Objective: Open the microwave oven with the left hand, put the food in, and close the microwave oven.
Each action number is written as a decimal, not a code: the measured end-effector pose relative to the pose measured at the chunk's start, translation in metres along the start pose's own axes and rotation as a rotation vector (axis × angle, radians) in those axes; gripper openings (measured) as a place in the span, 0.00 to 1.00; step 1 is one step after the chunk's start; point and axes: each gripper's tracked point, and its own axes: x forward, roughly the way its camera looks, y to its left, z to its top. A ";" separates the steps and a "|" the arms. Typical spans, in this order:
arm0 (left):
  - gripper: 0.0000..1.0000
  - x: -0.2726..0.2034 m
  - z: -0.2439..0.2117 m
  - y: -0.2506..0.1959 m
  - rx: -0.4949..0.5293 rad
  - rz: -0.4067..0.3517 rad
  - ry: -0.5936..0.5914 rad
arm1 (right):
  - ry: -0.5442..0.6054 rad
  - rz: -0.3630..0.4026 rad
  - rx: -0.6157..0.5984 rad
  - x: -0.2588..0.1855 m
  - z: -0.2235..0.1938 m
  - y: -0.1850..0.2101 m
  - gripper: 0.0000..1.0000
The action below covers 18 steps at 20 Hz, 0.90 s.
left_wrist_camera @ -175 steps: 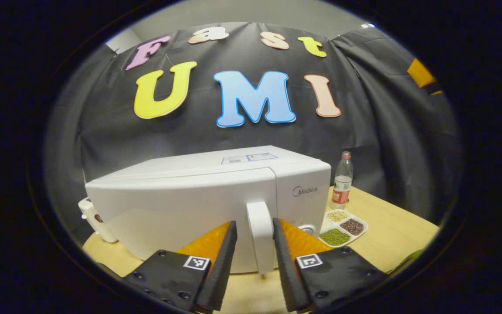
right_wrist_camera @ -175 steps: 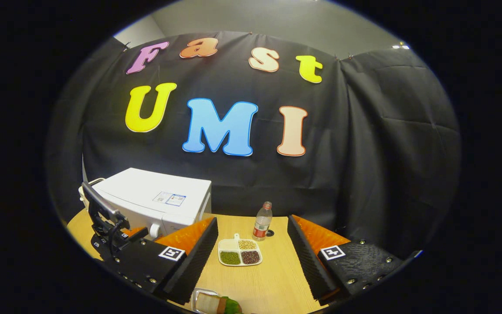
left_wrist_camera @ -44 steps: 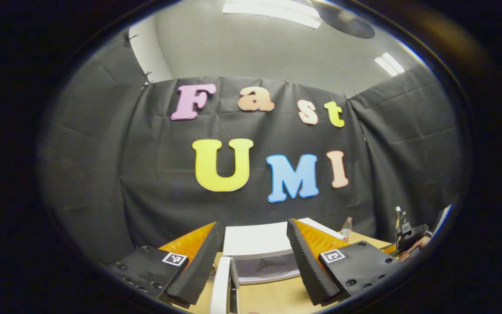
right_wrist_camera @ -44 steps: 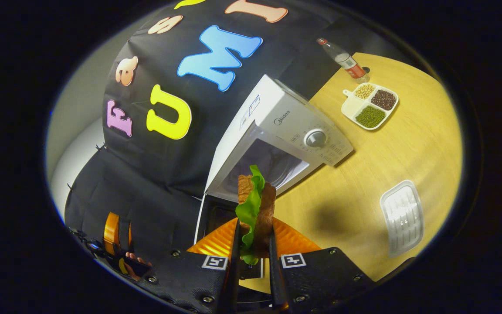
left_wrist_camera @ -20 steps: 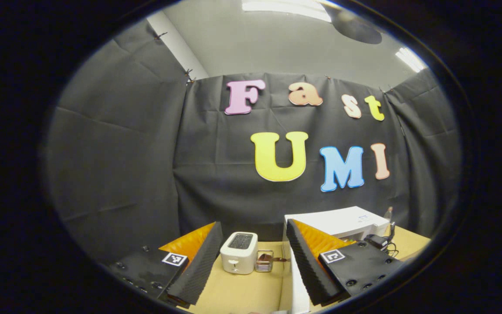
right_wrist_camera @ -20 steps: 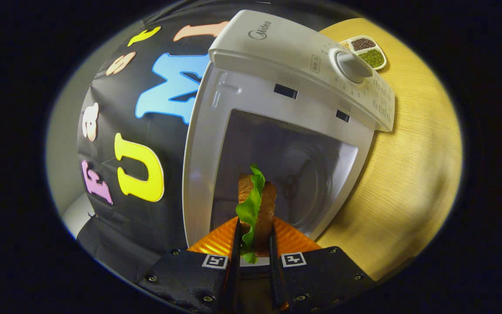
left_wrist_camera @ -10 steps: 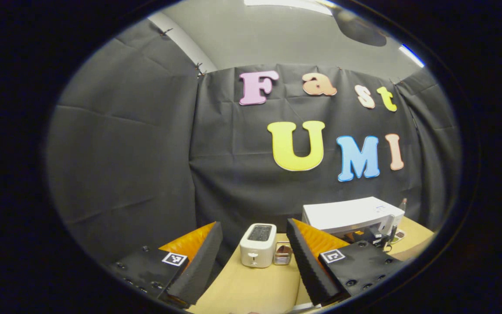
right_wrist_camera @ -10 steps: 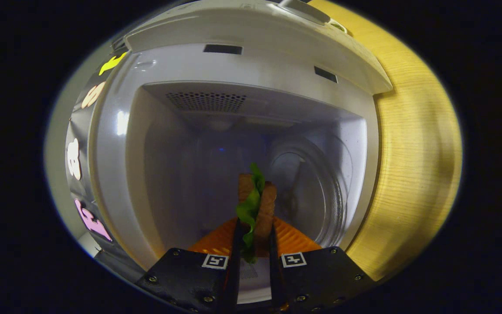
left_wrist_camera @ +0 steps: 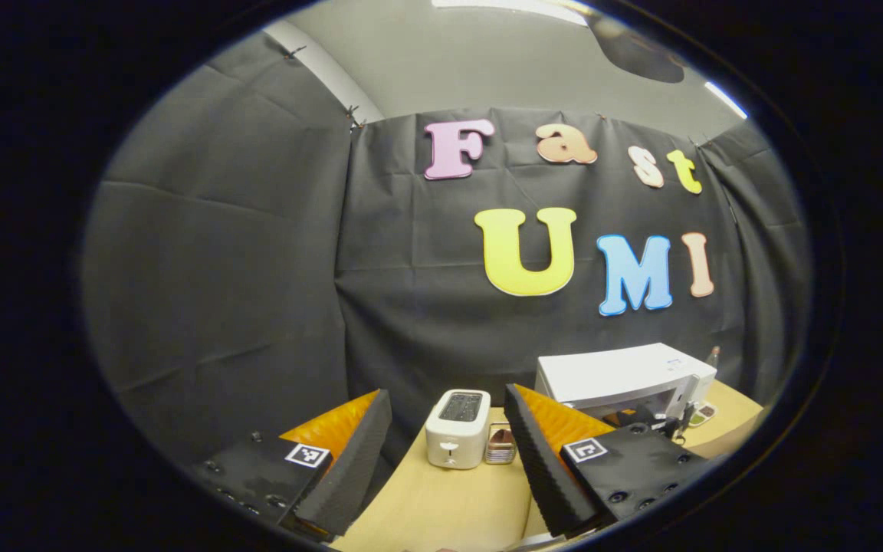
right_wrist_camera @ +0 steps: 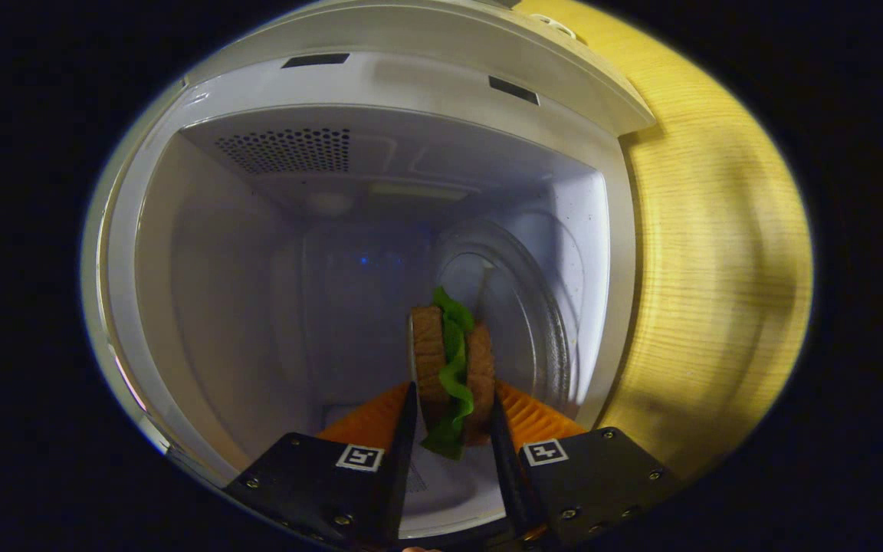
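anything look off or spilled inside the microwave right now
Nothing stands out. The microwave cavity looks clean, with its glass turntable in place. The sandwich sits intact between the right gripper fingers, lettuce hanging out at one edge. The left gripper is open, holding nothing.

toaster (left_wrist_camera: 457, 428): white, seen low at centre of left gripper view, stood on the wooden table (left_wrist_camera: 441, 506) | small rack (left_wrist_camera: 500, 446): set just beside the toaster's right side | contents: cannot be told
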 end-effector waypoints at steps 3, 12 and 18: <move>0.95 0.005 -0.001 -0.013 -0.013 -0.022 -0.007 | 0.028 0.003 -0.014 -0.015 0.001 0.004 0.62; 0.95 0.013 0.001 -0.054 -0.040 -0.100 -0.034 | 0.096 0.024 -0.312 -0.090 0.005 0.021 0.94; 0.94 0.020 0.002 -0.090 -0.065 -0.158 -0.040 | 0.051 0.103 -0.679 -0.177 0.036 0.051 0.94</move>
